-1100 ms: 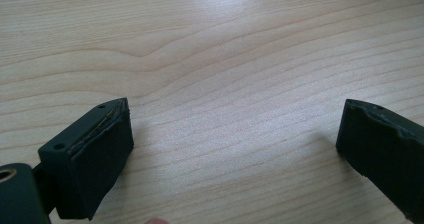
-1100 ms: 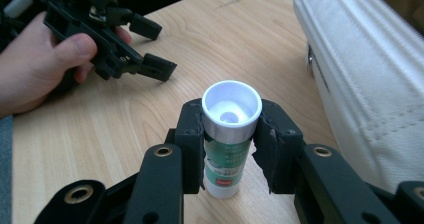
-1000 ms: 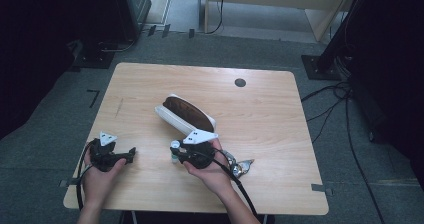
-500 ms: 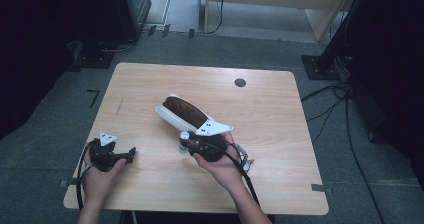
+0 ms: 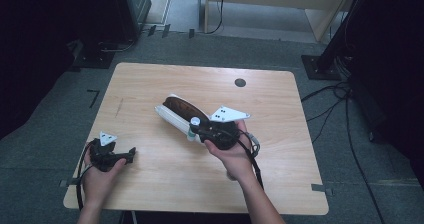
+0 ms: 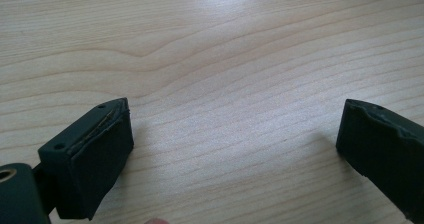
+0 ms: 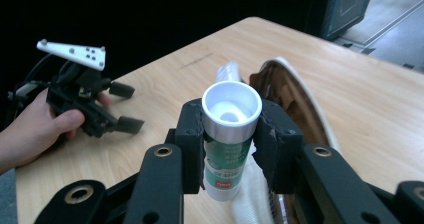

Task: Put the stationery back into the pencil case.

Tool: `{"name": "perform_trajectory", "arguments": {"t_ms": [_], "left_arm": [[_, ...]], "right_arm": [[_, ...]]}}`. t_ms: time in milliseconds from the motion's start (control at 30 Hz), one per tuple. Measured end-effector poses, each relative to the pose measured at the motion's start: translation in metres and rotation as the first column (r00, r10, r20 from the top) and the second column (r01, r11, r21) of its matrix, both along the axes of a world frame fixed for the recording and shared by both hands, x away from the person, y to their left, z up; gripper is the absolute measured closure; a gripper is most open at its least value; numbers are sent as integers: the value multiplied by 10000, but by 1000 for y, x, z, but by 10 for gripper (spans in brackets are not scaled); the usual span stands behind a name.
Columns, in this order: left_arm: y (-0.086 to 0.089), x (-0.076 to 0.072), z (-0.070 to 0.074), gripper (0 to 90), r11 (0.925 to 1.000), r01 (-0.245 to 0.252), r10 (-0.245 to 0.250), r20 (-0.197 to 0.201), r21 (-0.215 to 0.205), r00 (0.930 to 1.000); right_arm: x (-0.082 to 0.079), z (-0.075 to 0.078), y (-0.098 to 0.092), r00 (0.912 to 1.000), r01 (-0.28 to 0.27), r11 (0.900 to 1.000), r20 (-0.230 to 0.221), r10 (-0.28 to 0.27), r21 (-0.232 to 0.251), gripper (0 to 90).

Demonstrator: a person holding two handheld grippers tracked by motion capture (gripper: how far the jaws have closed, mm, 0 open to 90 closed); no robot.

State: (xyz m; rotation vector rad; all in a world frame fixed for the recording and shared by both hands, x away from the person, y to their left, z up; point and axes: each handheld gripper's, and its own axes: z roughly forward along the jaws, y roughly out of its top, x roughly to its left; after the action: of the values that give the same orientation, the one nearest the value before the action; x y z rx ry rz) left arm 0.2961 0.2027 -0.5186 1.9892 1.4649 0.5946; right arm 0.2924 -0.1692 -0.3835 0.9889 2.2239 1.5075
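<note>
A white pouch (image 5: 172, 115) with a dark brown inside (image 7: 285, 96) lies open near the middle of the wooden table (image 5: 150, 84). My right gripper (image 5: 197, 130) (image 7: 231, 134) hangs over the pouch's near end, shut on an upright tube (image 7: 231, 111) with a white cap (image 5: 195, 120) and a green label. A second white tube end (image 7: 229, 73) pokes up behind it by the pouch. My left gripper (image 5: 131, 154) (image 6: 235, 144) rests on the table at the front left, open, with bare wood between its jaws; it is also seen from the right gripper view (image 7: 122, 106).
A small black round disc (image 5: 240, 82) sits near the table's far edge. Dark floor surrounds the table, with black stands and cables (image 5: 350, 99) on the right. White cloth (image 7: 250, 196) of the pouch lies just under the right jaws.
My right hand has lifted and moved to the right and away from the front edge with the tube in its jaws. The left hand has stayed put.
</note>
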Motion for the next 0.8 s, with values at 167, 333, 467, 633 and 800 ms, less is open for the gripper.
{"name": "perform_trajectory", "arguments": {"t_ms": [167,333,467,633,800], "left_arm": [[0,0,0,18,10000,33,-33,1,51,10000],[0,0,0,18,10000,37,-37,2,53,10000],[0,0,0,18,10000,14,-14,-11,18,10000],[0,0,0,18,10000,27,-27,-5,28,10000],[0,0,0,18,10000,42,-42,-21,54,10000]], "right_arm": [[3,13,-5,9998,59,9999,174,-62,162,664],[9,17,-9,9988,304,9995,385,-303,4,664],[16,15,-12,9975,581,9983,398,-580,-4,664],[24,5,-11,9961,803,9962,395,-790,-351,663],[30,-5,-9,9950,961,9933,318,-942,-642,664]]}}
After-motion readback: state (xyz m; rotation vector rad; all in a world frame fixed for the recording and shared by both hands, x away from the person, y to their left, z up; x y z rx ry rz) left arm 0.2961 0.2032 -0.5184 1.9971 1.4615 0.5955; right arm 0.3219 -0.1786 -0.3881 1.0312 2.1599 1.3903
